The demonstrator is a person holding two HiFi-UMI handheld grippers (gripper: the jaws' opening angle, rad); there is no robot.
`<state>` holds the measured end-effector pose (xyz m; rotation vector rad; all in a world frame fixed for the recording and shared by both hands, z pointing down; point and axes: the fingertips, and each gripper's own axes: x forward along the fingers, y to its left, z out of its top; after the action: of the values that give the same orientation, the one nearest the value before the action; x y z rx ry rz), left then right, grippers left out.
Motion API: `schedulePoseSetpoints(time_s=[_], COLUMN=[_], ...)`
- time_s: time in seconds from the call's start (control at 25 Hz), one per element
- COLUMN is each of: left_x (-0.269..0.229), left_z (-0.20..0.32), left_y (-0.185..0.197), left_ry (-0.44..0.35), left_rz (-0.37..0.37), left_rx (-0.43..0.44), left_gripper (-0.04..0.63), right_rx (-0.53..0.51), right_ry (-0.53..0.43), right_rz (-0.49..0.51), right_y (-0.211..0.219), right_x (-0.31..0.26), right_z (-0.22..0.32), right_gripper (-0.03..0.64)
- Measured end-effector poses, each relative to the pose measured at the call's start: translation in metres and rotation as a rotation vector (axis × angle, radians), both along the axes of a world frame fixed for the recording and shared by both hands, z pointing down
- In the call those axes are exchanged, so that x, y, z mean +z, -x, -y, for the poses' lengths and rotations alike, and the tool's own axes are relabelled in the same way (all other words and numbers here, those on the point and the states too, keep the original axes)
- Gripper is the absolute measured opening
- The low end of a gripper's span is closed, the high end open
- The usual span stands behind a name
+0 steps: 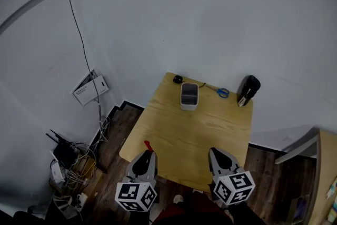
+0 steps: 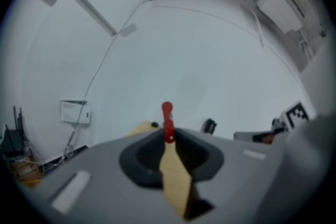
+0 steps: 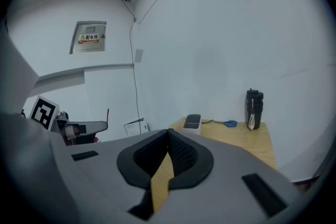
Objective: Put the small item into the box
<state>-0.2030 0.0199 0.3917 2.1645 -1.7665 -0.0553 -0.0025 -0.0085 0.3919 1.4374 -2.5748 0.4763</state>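
A thin small red item point(image 2: 167, 121) stands up out of my left gripper point(image 2: 168, 136), whose jaws are shut on its lower end. In the head view that gripper point(image 1: 149, 153) hangs over the near left edge of the wooden table point(image 1: 210, 129), with the red item point(image 1: 148, 146) at its tip. The open white box point(image 1: 189, 96) stands at the table's far side, well ahead of both grippers. My right gripper point(image 1: 214, 152) is over the near right edge. Its jaws point(image 3: 168, 131) are shut with nothing between them. The box point(image 3: 192, 121) also shows far ahead in the right gripper view.
A small black object point(image 1: 178, 79) lies at the far left corner behind the box. Blue scissors point(image 1: 222, 93) and a black bottle point(image 1: 248, 90) are at the far right. A white wall backs the table. A router and cables point(image 1: 66, 158) crowd the floor to the left.
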Motion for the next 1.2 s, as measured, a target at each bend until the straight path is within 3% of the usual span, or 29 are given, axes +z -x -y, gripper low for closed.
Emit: schedulePoseSetpoints(time_s=[0.4,1.2], left_x=[0.0,0.021], left_z=[0.051,0.167], left_y=[-0.017,-0.079], left_ry=[0.011,0.07], left_rz=[0.03,0.108], left_rx=[0.058,0.189], left_gripper=[0.061,0.063], right_rx=[0.073,0.097], right_ry=[0.006,0.054], right_rz=[-0.004,-0.001], right_y=[-0.031,-0.059], right_x=[0.004,0.026], right_z=[0.039,0.128], right_gripper=[0.008,0.008])
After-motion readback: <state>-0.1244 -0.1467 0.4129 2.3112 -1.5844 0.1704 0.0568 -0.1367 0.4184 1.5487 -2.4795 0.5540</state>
